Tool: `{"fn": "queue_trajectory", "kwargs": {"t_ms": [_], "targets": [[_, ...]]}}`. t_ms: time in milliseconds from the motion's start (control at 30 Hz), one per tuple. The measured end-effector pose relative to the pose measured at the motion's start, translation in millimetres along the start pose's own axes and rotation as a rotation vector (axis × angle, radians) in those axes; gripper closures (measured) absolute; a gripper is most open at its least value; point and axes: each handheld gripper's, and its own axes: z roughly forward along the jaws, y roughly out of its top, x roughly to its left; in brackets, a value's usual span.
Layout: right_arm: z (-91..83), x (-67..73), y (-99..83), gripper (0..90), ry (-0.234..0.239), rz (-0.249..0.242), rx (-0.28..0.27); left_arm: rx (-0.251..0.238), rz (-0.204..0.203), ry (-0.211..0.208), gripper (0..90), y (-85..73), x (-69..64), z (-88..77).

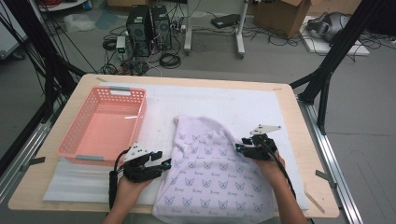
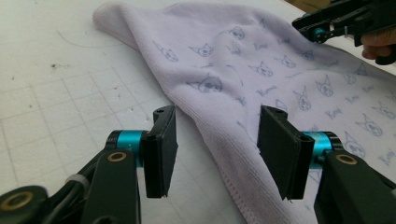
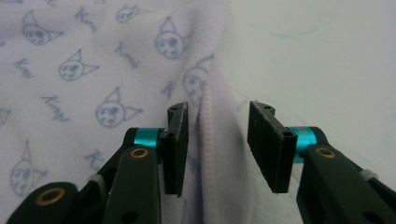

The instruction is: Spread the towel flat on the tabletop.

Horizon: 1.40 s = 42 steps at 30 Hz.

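At lower centre of the high view: towel [image 1: 212,170] flat on the mat, both edges lined up for a pinch.
Left gripper [image 1: 156,163] stands part open astride the towel's left hem; right gripper [image 1: 241,148] part open astride the right hem, neither holding cloth; advise closing squarely on each hem together before lifting; pink basket [image 1: 74,140] lies upper left, well apart.

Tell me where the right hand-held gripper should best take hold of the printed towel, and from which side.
Probably at the stitched hem of the towel, coming in from the bare mat beyond its edge. In the right gripper view that hem rises as a small ridge between the open jaws of the right hand-held gripper, so the pads could close on it without digging into the flat cloth.
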Motion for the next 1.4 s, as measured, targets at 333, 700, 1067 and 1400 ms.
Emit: {"fn": "queue_trajectory", "kwargs": {"t_ms": [333,700,1067,1400], "targets": [[13.6,-3.3,5.8,64.1,-0.085,-0.012,0.001,0.014,-0.005,-0.008,47.7,-1.8,-0.1,2.9],[-1.5,-23.7,0.6,66.6,-0.306,0.112,0.011,0.018,-0.008,-0.005,47.8,-2.6,0.4,3.3],[-27.1,-54.2,-5.4,64.3,-0.413,0.278,-0.069,0.016,-0.015,-0.008,47.8,-2.8,2.8,3.8],[18.1,-54.0,18.1,56.2,-0.166,0.125,0.004,0.021,-0.015,-0.007,48.0,-3.4,2.6,4.8]]}}
